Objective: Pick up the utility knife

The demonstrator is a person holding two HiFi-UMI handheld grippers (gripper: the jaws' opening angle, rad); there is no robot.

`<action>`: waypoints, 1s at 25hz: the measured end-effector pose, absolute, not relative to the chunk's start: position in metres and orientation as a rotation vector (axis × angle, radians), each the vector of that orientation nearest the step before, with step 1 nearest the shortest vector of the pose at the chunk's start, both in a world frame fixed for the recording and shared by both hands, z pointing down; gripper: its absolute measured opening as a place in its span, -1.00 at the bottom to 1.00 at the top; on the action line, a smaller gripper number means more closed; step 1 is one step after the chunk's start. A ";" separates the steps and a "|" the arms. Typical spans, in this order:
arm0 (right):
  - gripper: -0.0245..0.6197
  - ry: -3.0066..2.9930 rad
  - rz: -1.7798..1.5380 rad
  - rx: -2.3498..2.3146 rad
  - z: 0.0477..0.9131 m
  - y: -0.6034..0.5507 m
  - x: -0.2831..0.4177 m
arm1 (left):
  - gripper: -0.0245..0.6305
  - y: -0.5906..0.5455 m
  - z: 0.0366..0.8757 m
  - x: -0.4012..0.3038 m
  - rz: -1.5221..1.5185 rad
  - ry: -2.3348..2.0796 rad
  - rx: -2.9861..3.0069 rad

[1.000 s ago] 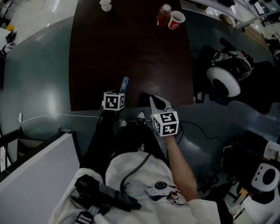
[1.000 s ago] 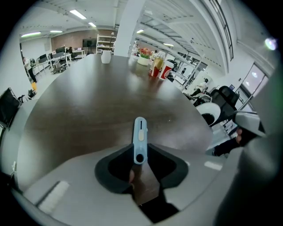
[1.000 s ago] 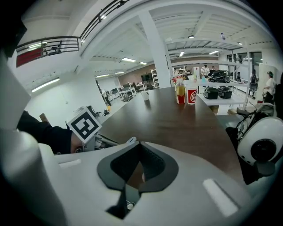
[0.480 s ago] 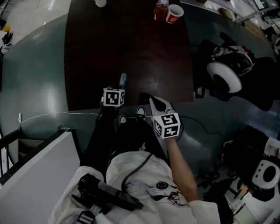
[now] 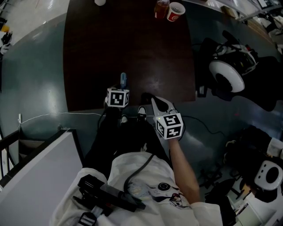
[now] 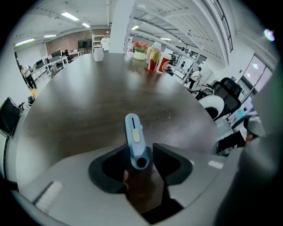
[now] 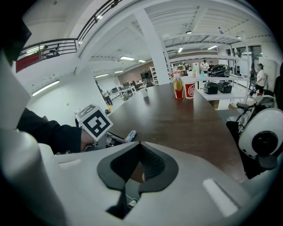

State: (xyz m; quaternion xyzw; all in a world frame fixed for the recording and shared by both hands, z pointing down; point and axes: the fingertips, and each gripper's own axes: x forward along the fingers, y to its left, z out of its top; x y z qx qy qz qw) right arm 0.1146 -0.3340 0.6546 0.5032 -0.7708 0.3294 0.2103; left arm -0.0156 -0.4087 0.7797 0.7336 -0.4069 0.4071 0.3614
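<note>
A light blue utility knife (image 6: 134,139) lies on the dark brown table (image 6: 88,101), pointing away from me. Its near end sits between the jaws of my left gripper (image 6: 140,150). Those jaws have just been opening: a gap shows on the knife's right side and nothing presses on it. From the head view the knife (image 5: 123,80) sticks out just beyond the left gripper (image 5: 122,88) near the table's front edge. My right gripper (image 5: 148,98) hovers at that edge to the right, shut with nothing in it (image 7: 139,143). It sees the knife's tip (image 7: 131,135).
A red paper cup (image 5: 176,11), a bottle (image 5: 161,9) and a white cup (image 5: 100,2) stand at the table's far end. An office chair with a white headrest (image 5: 226,77) is at the right. A thin cable (image 5: 57,116) runs over the floor at the left.
The knife now lies a little straighter ahead of the left gripper than a second ago. Both grippers stay about where they were.
</note>
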 end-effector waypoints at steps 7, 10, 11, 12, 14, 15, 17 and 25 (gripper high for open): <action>-0.92 -2.136 0.921 1.397 0.656 -0.327 0.120 | -0.53 -0.408 0.792 -0.017 1.083 -1.142 1.880; -0.92 -2.138 0.915 1.401 0.655 -0.327 0.123 | -0.53 -0.404 0.794 -0.015 1.083 -1.132 1.869; -0.92 -2.140 0.913 1.403 0.654 -0.326 0.124 | -0.54 -0.402 0.795 -0.014 1.080 -1.123 1.868; -0.92 -2.142 0.911 1.405 0.654 -0.326 0.124 | -0.54 -0.402 0.795 -0.015 1.078 -1.124 1.873; -0.92 -2.149 0.905 1.409 0.652 -0.327 0.124 | -0.54 -0.402 0.788 -0.020 1.078 -1.146 1.893; -0.92 -2.154 0.901 1.411 0.651 -0.327 0.124 | -0.55 -0.402 0.782 -0.022 1.072 -1.156 1.904; -0.92 -2.165 0.892 1.418 0.649 -0.329 0.125 | -0.55 -0.399 0.768 -0.018 1.029 -1.153 1.939; -0.92 -2.240 0.837 1.458 0.627 -0.337 0.130 | -0.55 -0.381 0.711 -0.015 0.909 -1.208 2.055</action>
